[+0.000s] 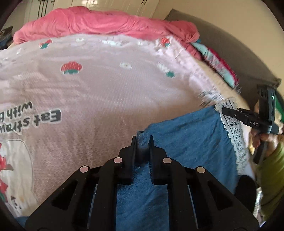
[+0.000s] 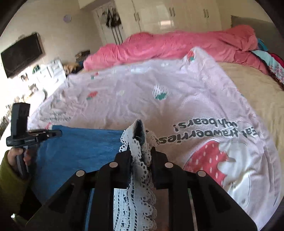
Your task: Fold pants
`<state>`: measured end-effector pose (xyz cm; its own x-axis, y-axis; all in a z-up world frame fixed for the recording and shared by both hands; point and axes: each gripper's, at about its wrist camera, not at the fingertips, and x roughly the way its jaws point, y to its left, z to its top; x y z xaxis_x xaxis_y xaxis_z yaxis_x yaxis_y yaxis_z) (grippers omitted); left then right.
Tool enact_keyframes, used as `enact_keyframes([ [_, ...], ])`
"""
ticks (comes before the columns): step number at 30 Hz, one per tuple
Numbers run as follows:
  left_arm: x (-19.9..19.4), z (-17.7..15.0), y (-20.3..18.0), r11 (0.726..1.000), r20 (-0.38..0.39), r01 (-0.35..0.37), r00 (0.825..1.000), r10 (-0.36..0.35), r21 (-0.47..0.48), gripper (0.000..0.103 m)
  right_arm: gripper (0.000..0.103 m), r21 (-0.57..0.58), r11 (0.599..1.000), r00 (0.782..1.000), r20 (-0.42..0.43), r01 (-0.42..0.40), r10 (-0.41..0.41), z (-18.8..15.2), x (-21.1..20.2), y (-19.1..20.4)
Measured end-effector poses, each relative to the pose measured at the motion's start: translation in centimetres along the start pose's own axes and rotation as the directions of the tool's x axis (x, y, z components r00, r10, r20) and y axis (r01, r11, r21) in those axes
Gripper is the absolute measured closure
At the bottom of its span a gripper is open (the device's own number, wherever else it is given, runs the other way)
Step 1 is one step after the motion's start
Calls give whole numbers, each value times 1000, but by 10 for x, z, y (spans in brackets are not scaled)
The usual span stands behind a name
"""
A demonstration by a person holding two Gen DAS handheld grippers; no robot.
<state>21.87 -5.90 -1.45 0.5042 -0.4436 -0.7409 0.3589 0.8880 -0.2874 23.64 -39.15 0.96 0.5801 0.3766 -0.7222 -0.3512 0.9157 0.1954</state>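
The blue pants (image 1: 191, 142) with a white lace hem (image 1: 232, 131) lie on a pale pink printed blanket (image 1: 99, 92) on the bed. My left gripper (image 1: 142, 140) is shut on a bunched blue corner of the pants. The right gripper (image 1: 224, 110) shows at the right of the left wrist view, pinching the lace edge. In the right wrist view my right gripper (image 2: 140, 151) is shut on the lace hem (image 2: 136, 147), which folds up between its jaws. The blue pants (image 2: 78, 147) stretch left toward the left gripper (image 2: 59, 133), held by a hand.
A rolled pink duvet (image 2: 177, 46) lies across the far side of the bed. Folded colourful clothes (image 2: 271, 62) sit at the far right on the beige sheet (image 2: 257, 85). A wall television (image 2: 21, 55) and white wardrobes (image 2: 168, 16) stand beyond. A green sleeve (image 1: 273, 170) is beside the pants.
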Motion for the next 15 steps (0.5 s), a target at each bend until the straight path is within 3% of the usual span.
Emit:
enact_keyframes([
  [2,13,-4,-2,997,-18,-60,998,60,40,97,86,-7,999,997,-75,35,-35,-6,25,-6],
  [5,24,-9,0,994,-24,-101,994,102,48,93,85,-15,998,991,-120,62,-63,-18,45,-9],
  [7,23,-9,6,995,-22,-91,996,92,33,92,84,11,998,993,-101,59,-58,-22,45,-11],
  [10,17,-9,10,997,-11,-76,997,76,11,84,69,50,996,995,-70,76,-72,-23,29,-16],
  [15,-11,-18,7,997,7,-73,997,73,0,75,58,137,991,997,70,5,-14,-50,-45,-15],
])
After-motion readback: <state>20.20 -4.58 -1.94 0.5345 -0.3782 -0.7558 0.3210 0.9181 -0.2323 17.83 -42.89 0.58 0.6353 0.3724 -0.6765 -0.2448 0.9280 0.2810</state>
